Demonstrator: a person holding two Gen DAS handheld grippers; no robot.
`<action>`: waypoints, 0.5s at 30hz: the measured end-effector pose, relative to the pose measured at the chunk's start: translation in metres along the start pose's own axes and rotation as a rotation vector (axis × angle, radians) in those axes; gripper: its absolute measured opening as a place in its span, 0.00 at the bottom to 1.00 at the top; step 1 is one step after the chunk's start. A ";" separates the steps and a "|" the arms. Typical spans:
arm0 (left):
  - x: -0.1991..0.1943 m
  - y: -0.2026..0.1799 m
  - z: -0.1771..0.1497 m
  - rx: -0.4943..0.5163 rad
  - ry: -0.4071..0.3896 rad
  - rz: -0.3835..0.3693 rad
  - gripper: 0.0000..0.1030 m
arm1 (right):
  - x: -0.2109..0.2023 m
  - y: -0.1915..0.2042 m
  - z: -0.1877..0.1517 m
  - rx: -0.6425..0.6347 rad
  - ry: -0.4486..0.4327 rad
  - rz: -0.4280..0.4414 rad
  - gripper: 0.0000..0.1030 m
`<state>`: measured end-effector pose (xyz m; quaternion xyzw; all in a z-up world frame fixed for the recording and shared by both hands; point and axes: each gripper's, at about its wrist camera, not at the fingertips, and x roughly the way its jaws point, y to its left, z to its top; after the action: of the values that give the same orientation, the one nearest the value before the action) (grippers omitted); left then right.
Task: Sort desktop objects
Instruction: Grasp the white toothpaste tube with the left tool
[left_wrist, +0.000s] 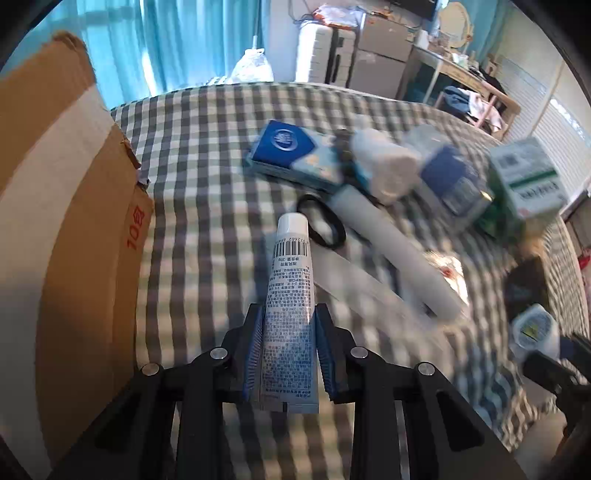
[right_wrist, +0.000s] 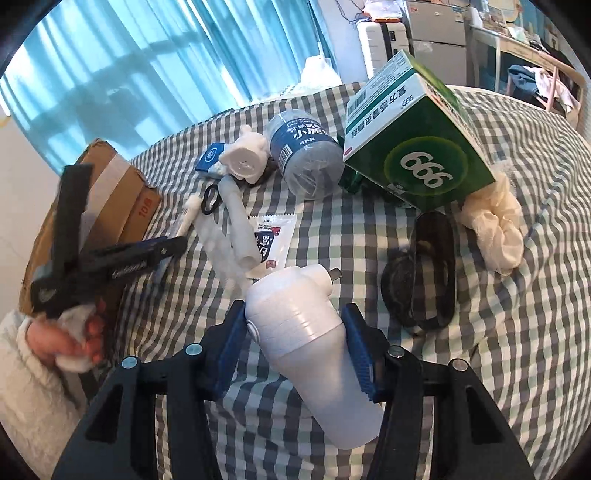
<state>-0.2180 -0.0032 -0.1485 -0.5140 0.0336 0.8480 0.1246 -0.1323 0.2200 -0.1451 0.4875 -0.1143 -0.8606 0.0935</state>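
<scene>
**Both tools loaded, box waiting at the left**

The left tool is closed on a small printed tube, cap forward, lifted over the checked bed beside the cardboard box, probably its destination. The right tool pinches a white device across its body. The remaining clutter, including the green 999 carton, lies beyond.

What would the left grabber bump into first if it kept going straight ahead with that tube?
Probably the black hair tie, lying just past the tube's white cap; the left gripper points that way. Depth is hard to judge.
</scene>
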 end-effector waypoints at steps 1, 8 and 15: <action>-0.003 -0.002 -0.001 0.004 0.000 -0.006 0.27 | -0.002 0.002 -0.001 -0.003 -0.003 -0.008 0.51; -0.037 -0.023 -0.014 0.015 0.012 -0.061 0.21 | -0.031 0.022 -0.011 -0.016 -0.042 -0.012 0.51; -0.029 -0.045 -0.051 0.046 0.123 -0.072 0.14 | -0.059 0.036 -0.031 -0.022 -0.063 0.000 0.51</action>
<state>-0.1501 0.0253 -0.1437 -0.5630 0.0420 0.8088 0.1645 -0.0741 0.1985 -0.1016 0.4592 -0.1076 -0.8766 0.0952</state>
